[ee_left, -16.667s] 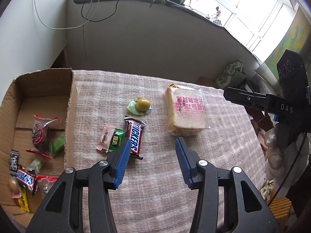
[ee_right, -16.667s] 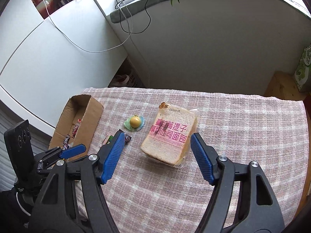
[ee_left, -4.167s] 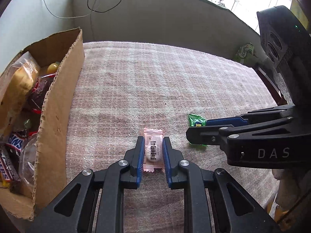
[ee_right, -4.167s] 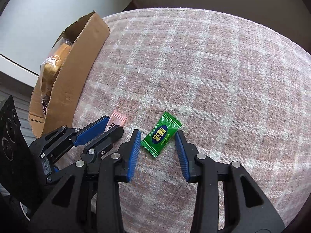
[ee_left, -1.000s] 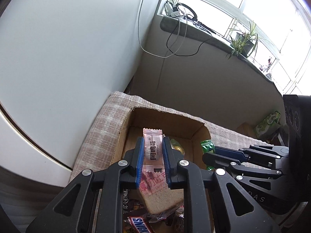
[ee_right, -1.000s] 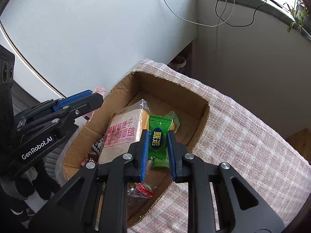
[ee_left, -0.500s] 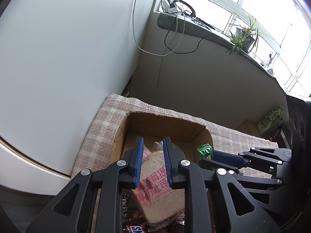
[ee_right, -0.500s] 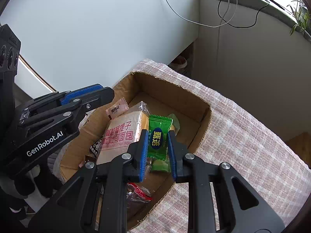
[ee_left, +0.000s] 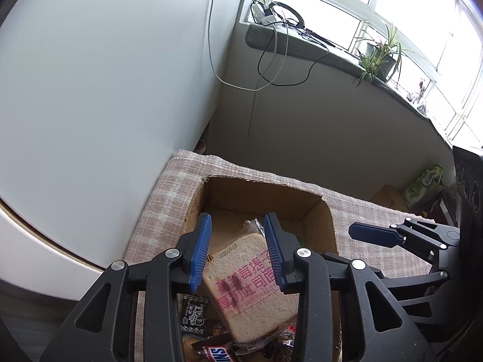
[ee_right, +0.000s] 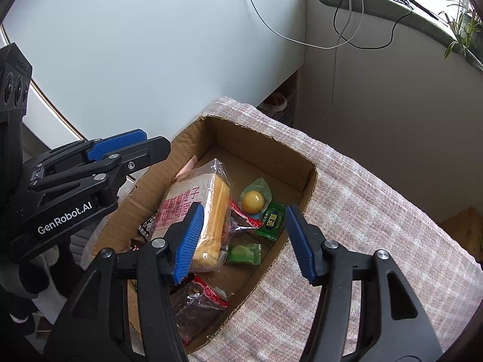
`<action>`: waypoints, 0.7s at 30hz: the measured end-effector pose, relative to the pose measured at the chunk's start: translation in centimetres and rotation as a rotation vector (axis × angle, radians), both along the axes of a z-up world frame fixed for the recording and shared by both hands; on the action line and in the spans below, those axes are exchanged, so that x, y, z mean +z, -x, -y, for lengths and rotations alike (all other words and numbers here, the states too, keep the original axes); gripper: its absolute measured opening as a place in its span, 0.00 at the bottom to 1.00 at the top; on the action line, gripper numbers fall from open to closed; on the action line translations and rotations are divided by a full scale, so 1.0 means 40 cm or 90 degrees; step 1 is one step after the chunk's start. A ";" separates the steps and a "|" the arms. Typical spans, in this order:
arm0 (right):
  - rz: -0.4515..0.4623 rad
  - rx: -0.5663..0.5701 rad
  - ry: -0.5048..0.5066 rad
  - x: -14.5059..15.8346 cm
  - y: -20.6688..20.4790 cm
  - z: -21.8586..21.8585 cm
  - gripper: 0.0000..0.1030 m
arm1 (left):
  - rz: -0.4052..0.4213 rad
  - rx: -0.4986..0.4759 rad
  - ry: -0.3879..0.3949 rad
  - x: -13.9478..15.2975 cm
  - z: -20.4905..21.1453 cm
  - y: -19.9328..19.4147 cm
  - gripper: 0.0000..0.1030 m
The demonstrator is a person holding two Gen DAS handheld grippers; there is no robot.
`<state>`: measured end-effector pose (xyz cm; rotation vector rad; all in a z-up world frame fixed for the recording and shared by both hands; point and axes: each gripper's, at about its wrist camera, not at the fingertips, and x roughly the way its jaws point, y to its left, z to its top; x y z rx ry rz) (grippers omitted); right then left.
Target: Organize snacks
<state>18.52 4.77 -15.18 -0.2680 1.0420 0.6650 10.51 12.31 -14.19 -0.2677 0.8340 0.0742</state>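
An open cardboard box (ee_right: 306, 166) sits on the checked tablecloth, full of snacks. Inside lie a bagged bread loaf (ee_right: 199, 208) with pink print, a green candy (ee_right: 272, 220), a pink candy (ee_right: 188, 164) against the left wall, a yellow jelly cup (ee_right: 255, 200), a light green candy (ee_right: 243, 253) and red wrappers. In the left wrist view the box (ee_left: 327, 211) holds the loaf (ee_left: 250, 280) and a Snickers bar (ee_left: 215, 353). My left gripper (ee_left: 238, 252) is open and empty above the box. My right gripper (ee_right: 244, 239) is open and empty above the box.
The checked tablecloth (ee_right: 377, 226) stretches to the right of the box. A white wall (ee_left: 105, 75) stands close behind and left of it. A windowsill with cables and a potted plant (ee_left: 377, 54) runs along the back. A green tissue pack (ee_left: 424, 185) sits low at far right.
Both grippers have opened. The pink candy left my left gripper and the green candy left my right gripper; both now lie in the box.
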 end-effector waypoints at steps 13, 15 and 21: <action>0.030 -0.007 -0.011 0.055 0.080 0.029 0.75 | -0.001 0.029 -0.012 0.021 -0.011 0.103 0.56; 0.039 -0.016 -0.011 0.069 0.095 0.037 0.80 | 0.000 0.038 -0.013 0.026 -0.012 0.125 0.56; 0.064 -0.032 -0.004 0.106 0.139 0.056 0.85 | -0.001 0.056 -0.024 0.050 0.001 0.189 0.63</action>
